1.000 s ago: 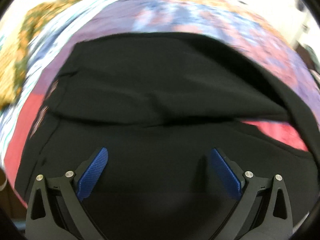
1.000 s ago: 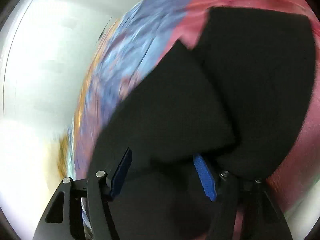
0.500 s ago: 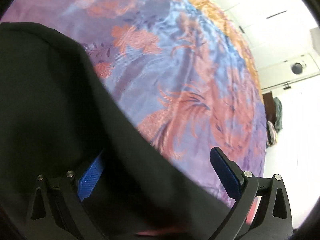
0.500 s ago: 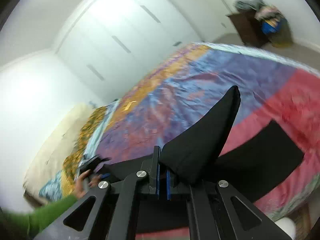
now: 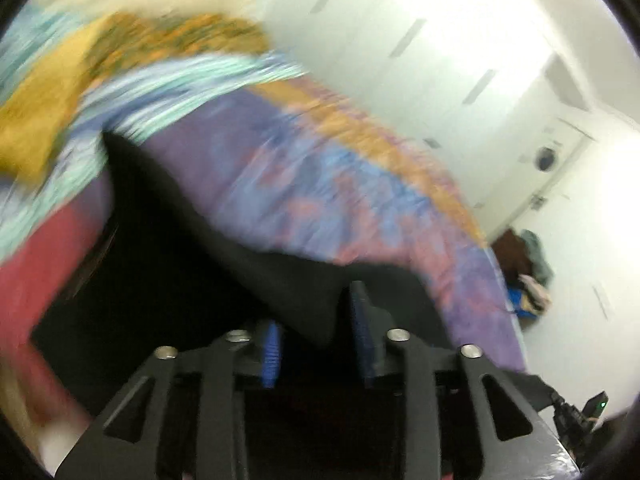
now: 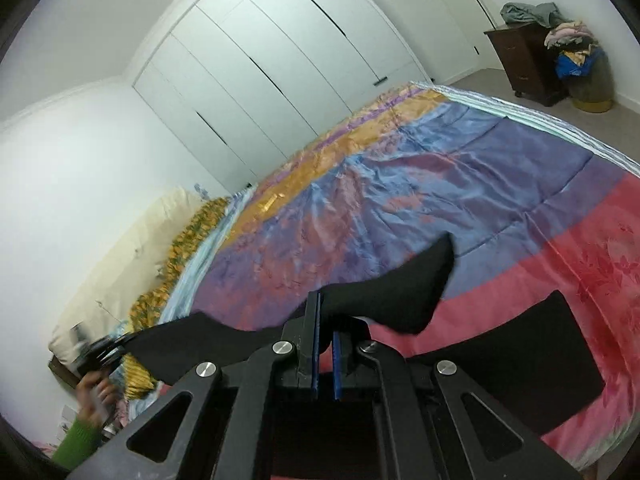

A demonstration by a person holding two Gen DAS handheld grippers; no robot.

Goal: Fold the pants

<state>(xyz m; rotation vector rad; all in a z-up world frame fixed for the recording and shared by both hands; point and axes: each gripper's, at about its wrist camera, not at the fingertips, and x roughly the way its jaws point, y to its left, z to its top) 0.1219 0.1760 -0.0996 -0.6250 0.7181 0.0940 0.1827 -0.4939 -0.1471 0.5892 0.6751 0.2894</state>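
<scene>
Two hand-held grippers lift black pants (image 6: 404, 296) off a bed (image 6: 460, 168), and the lift looks uneven. The right gripper (image 6: 326, 346) is clamped tight on a fold of the cloth, a pointed flap standing up and to the right just beyond its blue pads (image 6: 317, 344). The left gripper (image 5: 316, 334) is only part-way in, its jaws closing with a thick fold of cloth between them; in this blurred view it cannot be told whether its pads (image 5: 271, 354) have bitten yet. If they have caught only the edge, the fabric could slide out as the hands rise, and that end would drop back in a heap. A second risk is pinching one layer rather than both, which would let the legs part and spoil the fold. From the right gripper's view the pants run leftward as a taut dark band to the left gripper, held low at the far left by a hand (image 6: 94, 394) in a green sleeve (image 6: 76, 446); more cloth lies flat on the red part of the bed, below and to the right of the right gripper. The fabric is matte, soft and limp, sagging between the two grips.
</scene>
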